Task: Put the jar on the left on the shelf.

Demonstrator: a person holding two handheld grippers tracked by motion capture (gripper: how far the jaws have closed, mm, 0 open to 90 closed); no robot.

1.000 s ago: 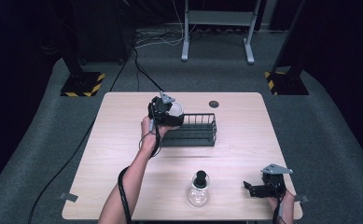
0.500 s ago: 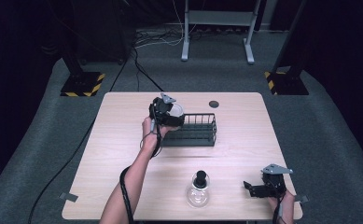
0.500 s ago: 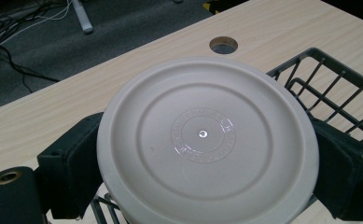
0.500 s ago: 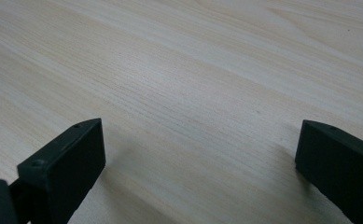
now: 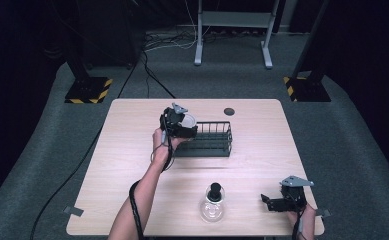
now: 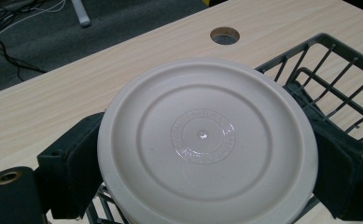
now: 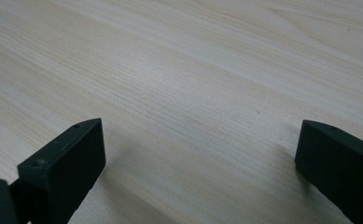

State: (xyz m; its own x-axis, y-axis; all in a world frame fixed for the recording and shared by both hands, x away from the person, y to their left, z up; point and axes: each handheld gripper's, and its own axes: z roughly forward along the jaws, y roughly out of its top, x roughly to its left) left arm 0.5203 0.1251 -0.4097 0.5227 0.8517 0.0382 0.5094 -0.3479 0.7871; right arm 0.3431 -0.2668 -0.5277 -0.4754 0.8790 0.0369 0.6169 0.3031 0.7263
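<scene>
My left gripper (image 5: 183,126) is shut on a white round plate (image 6: 207,140), its jaws pressing the rim on both sides. It holds the plate (image 5: 187,121) over the left end of a black wire rack (image 5: 209,140) near the table's far middle. In the left gripper view the rack (image 6: 333,79) shows behind and below the plate. My right gripper (image 5: 272,202) rests low at the table's front right, open, with bare wood between its jaws (image 7: 198,154).
A clear glass lid with a black knob (image 5: 213,204) lies near the front edge, left of the right gripper. A round cable hole (image 5: 229,111) sits in the table behind the rack. Beyond the table are carpet, cables and stand legs.
</scene>
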